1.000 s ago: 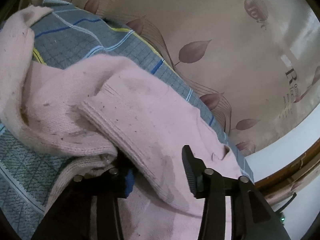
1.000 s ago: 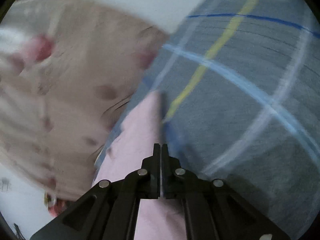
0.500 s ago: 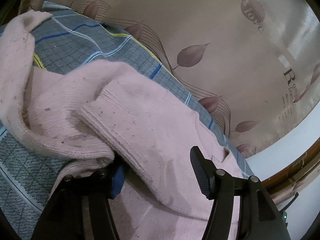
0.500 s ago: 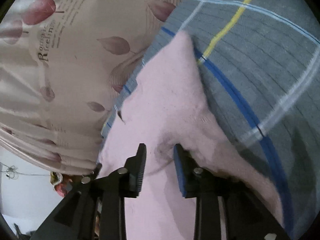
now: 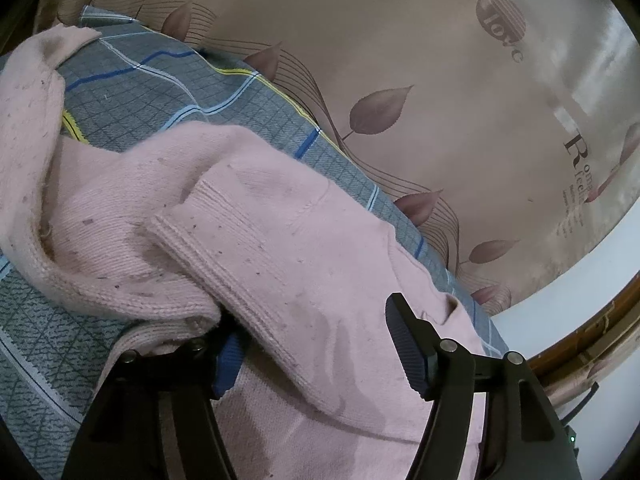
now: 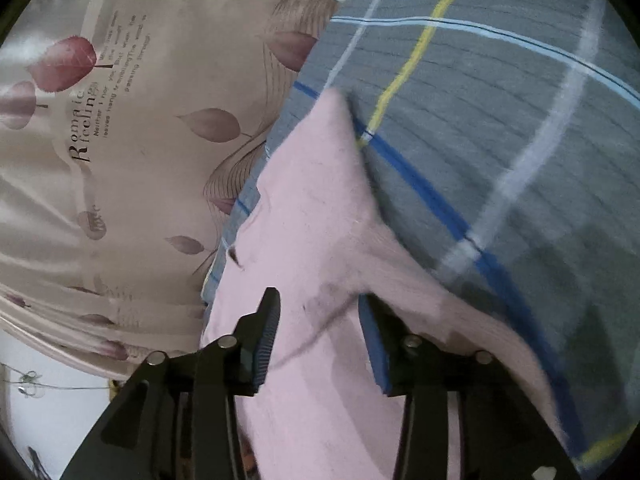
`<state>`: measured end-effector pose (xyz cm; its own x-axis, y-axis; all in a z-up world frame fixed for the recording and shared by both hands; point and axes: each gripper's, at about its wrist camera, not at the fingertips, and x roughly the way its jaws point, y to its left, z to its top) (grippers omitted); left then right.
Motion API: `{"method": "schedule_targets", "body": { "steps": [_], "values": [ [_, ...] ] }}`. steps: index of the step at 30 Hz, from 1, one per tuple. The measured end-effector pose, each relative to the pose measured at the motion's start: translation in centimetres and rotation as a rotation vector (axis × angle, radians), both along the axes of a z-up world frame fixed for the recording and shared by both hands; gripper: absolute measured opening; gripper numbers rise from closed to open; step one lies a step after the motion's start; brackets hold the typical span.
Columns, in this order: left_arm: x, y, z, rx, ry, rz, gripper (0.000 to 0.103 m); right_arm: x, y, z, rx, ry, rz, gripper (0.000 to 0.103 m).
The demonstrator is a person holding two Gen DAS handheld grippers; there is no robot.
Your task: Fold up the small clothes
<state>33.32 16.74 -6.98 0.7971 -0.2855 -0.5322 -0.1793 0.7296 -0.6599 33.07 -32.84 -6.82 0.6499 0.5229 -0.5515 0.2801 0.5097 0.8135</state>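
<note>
Lying rumpled across the grey checked blanket [image 5: 132,92]: a pink knit sweater [image 5: 280,232], soft, light and limp, likely sagging and stretching wherever lifted. Fuzzy knit looking grippy rather than slippery, nothing fragile about it. Best taking hold at the ribbed band [image 5: 208,256], thicker and firmer than the body, or at a corner such as the one peaking at 12 o'clock from the right gripper [image 6: 316,340].

Opening at this moment, the left gripper [image 5: 312,344], jaws standing well apart, a fold of sweater running between them, the pad at 3 o'clock clearly off the cloth; the other finger half buried under the knit at 9 o'clock. Opening too, the right gripper, jaws moderately apart, pink cloth lying between and under them, neither pad pressing on it.

Serving as the work surface, the blanket, soft and yielding, striped blue, yellow and white. Hanging beyond it, from 12 to 3 o'clock in the left view, a beige curtain [image 5: 440,80] printed with leaves and lettering; past that, a white wall and brown wooden trim [image 5: 600,320].
</note>
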Motion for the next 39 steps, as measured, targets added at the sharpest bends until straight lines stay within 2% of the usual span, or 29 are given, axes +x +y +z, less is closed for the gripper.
{"method": "schedule_targets", "body": {
  "steps": [2, 5, 7, 8, 14, 15, 16, 17, 19, 24, 27, 29, 30, 31, 32, 35, 38, 39],
  "values": [
    [0.0, 0.0, 0.0, 0.003, 0.001, -0.001, 0.067, 0.5, 0.7, 0.0, -0.019, -0.033, -0.064, 0.04],
    [0.0, 0.0, 0.0, 0.007, 0.001, 0.0, 0.067, 1.2, 1.8, 0.1, -0.048, -0.071, -0.08, 0.041],
    [0.0, -0.1, 0.1, 0.006, 0.001, 0.0, 0.067, 1.7, 1.9, 0.0, -0.059, -0.071, -0.055, 0.011],
    [0.0, -0.1, 0.1, 0.005, 0.0, 0.001, 0.067, 1.8, 1.6, -0.2, -0.063, -0.059, -0.049, 0.007],
    [0.0, -0.1, 0.1, 0.007, -0.002, 0.001, 0.067, 0.6, -3.3, -0.4, -0.124, -0.07, -0.137, 0.006],
    [0.0, -0.1, 0.1, 0.01, -0.001, 0.0, 0.067, 0.8, -3.6, -0.6, -0.112, -0.068, -0.124, 0.006],
    [0.0, -0.1, 0.1, 0.011, 0.0, 0.0, 0.067, 1.4, -3.3, -1.0, -0.093, -0.062, -0.058, 0.006],
    [0.0, 0.0, 0.1, 0.011, -0.001, -0.001, 0.067, 1.6, -2.9, -0.8, -0.122, -0.056, -0.034, 0.007],
    [0.0, 0.0, 0.1, 0.01, -0.002, -0.001, 0.067, 1.7, -2.1, -0.2, -0.168, -0.055, -0.006, 0.01],
    [0.3, 0.3, 0.1, 0.004, -0.003, -0.009, 0.067, 1.1, -2.1, -0.3, -0.16, -0.031, 0.008, 0.01],
    [0.9, 0.0, 0.1, 0.049, 0.04, -0.004, 0.055, -0.6, -2.3, -0.2, -0.15, -0.032, 0.018, 0.016],
    [1.5, -0.2, 0.1, 0.079, 0.081, 0.01, 0.036, -2.1, -1.7, 0.2, -0.167, -0.049, 0.046, 0.02],
    [1.9, -0.2, 0.1, 0.095, 0.102, 0.022, 0.031, -2.8, -1.3, 0.4, -0.185, -0.064, 0.063, 0.025],
    [2.1, -0.2, 0.0, 0.1, 0.115, 0.027, 0.016, -3.3, -1.0, 0.7, -0.197, -0.082, 0.076, 0.028],
    [2.4, -0.1, -0.1, 0.103, 0.128, 0.028, 0.008, -3.7, -0.7, 0.9, -0.208, -0.096, 0.084, 0.034],
    [3.3, 0.3, 0.2, 0.107, 0.145, 0.035, 0.007, -4.2, -0.2, 1.3, -0.239, -0.113, 0.088, 0.039],
    [3.5, 0.4, 1.6, 0.15, 0.092, 0.04, 0.007, -4.1, 0.0, 1.3, -0.253, -0.116, 0.088, 0.04],
    [3.7, 0.2, 2.1, 0.194, 0.073, 0.04, 0.007, -4.0, 0.1, 1.3, -0.255, -0.117, 0.086, 0.04]
  ]
}}
